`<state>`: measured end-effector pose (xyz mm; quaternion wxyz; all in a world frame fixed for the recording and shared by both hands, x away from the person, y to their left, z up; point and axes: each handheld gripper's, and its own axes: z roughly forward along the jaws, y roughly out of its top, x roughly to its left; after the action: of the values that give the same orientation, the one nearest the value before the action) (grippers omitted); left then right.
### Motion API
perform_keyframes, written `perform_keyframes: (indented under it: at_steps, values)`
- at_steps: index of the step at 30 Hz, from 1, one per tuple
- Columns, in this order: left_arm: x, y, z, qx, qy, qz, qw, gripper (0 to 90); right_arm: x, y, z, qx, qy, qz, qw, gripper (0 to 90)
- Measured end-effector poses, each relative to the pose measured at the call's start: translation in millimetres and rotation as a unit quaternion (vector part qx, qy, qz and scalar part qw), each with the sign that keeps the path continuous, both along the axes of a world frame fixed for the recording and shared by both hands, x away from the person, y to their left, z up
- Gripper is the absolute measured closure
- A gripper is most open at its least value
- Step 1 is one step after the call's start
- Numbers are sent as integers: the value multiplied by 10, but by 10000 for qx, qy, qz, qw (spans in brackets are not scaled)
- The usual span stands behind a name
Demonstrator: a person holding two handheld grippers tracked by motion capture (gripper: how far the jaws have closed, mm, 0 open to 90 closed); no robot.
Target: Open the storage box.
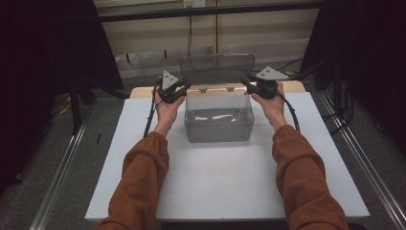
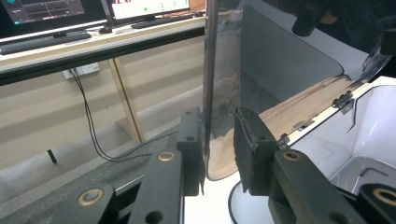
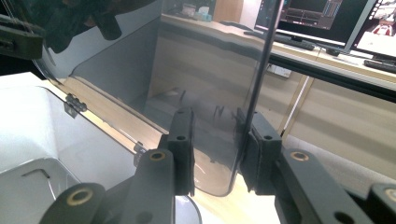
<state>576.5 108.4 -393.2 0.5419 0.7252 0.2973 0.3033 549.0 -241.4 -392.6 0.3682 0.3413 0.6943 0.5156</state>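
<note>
Lid (image 1: 216, 68) of the clear box (image 1: 219, 125) stands upright on the table's (image 1: 201, 182) far side. The left gripper (image 2: 219, 140) clasps its left edge, the right gripper (image 3: 217, 140) its right edge, between clenched fingers (image 2: 189, 140).

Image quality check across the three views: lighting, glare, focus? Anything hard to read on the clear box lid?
High view: dim, dark at both sides; the white table is brightest, and the open lid reads as a grey haze. Left gripper view: lid smoky with soft reflections, its edge sharp beside the left gripper. Right gripper view: same tint over the background, monitors bright, the right gripper soft.
</note>
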Motion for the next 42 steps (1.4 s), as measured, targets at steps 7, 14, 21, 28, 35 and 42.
perform_keyframes:
  at_steps: [7,14,21,28,35,42]
  values:
    - [30,-15,-24,66,16,35,10000,705,25,8,-29,-7,57,-11,10000,669]
    - [69,-27,-46,-66,89,99,9999,635,60,11,-69,8,110,-32,9999,665]
    - [100,-32,-76,-129,163,108,9997,646,84,11,-99,37,157,-67,9998,665]
    - [123,-59,-106,-52,192,10,9998,678,98,12,-126,35,203,-78,9998,662]
    - [151,-64,-112,-73,211,41,9997,682,132,8,-164,66,267,-105,9996,662]
    - [191,-61,-104,-64,325,20,9994,678,170,4,-176,173,334,-86,9993,647]
